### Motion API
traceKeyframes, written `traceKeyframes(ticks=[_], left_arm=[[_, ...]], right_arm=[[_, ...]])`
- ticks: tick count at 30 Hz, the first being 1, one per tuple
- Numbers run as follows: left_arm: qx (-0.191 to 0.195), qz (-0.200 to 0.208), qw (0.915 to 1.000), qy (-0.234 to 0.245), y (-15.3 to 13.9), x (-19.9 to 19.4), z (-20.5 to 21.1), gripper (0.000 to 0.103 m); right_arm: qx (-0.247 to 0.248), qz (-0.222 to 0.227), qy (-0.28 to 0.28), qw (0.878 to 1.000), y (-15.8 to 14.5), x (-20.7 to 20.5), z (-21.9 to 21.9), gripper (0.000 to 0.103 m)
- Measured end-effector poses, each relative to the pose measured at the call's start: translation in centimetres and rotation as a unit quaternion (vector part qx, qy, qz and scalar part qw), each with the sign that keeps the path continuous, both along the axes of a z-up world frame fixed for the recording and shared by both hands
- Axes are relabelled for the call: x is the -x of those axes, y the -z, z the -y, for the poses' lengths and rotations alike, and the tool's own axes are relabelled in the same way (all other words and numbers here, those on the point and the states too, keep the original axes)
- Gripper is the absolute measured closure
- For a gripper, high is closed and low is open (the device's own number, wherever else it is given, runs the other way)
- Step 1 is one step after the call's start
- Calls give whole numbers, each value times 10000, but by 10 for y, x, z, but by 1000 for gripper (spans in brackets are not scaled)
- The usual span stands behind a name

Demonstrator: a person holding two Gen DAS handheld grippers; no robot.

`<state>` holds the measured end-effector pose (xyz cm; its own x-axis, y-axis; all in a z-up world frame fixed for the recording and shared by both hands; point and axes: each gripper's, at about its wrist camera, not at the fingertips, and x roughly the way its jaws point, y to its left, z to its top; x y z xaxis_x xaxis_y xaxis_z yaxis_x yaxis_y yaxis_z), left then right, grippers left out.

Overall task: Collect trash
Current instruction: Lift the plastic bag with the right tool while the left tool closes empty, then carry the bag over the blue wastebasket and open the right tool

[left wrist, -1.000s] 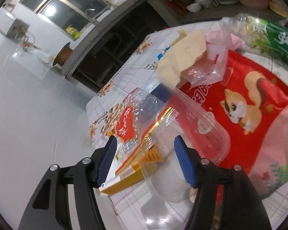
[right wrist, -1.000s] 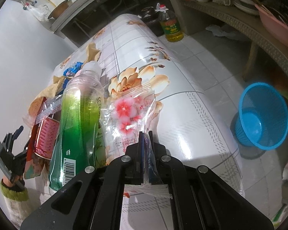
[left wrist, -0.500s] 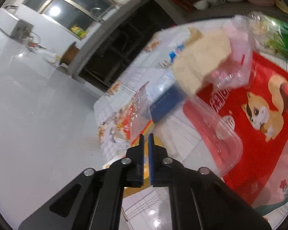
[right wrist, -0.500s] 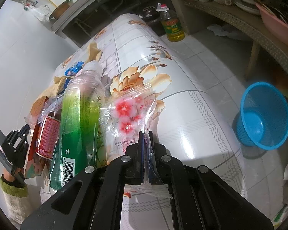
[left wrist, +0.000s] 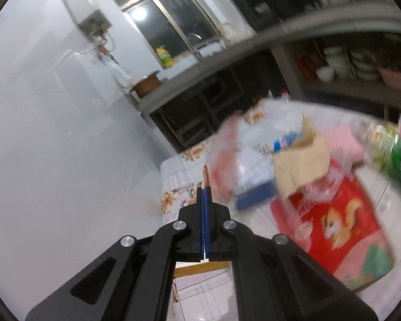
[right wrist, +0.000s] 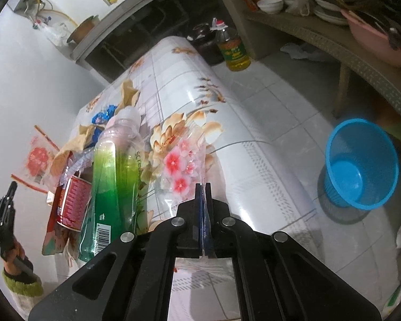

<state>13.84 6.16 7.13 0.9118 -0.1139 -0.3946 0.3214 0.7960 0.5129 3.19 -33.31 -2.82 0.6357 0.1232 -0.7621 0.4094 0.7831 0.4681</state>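
Right wrist view: the right gripper (right wrist: 203,187) has its fingers clamped on a clear flower-printed bag (right wrist: 185,168) lying on the floral desk (right wrist: 189,80) beside a green bottle (right wrist: 115,176); a blue basket (right wrist: 361,163) stands on the floor. Left wrist view, blurred: the left gripper (left wrist: 204,190) has its fingers pinched on a clear red-printed wrapper (left wrist: 224,160), raised above a red squirrel bag (left wrist: 342,219)

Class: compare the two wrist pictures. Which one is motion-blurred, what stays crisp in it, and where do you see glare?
Left wrist view: the table litter, such as the red squirrel bag, is smeared by motion blur, while the left gripper stays crisp; the window glows with a bright spot. Right wrist view: sharp throughout, with glare on the glossy tablecloth and fisheye bending at the edges.
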Motion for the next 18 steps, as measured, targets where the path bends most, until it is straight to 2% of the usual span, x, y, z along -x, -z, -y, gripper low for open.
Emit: traceKeyframes(ticks=[4,9,14,18], left_arm=[[553,140,9982,194,-35,20,6,103],[1055,166,9914,753,-65,44,35,103],[1682,-372,9726,1560,-85,59,88,103],[1737,-805,9546,2283,-85,74,156,103]], right_arm=[[-98,185,110,9997,-4,11,10,103],[-251,438,277,9983,-10,31,25,103],[-408,703,613,9948,-13,62,49,103],[-429,763,1072,9904,-7,95,76,103]])
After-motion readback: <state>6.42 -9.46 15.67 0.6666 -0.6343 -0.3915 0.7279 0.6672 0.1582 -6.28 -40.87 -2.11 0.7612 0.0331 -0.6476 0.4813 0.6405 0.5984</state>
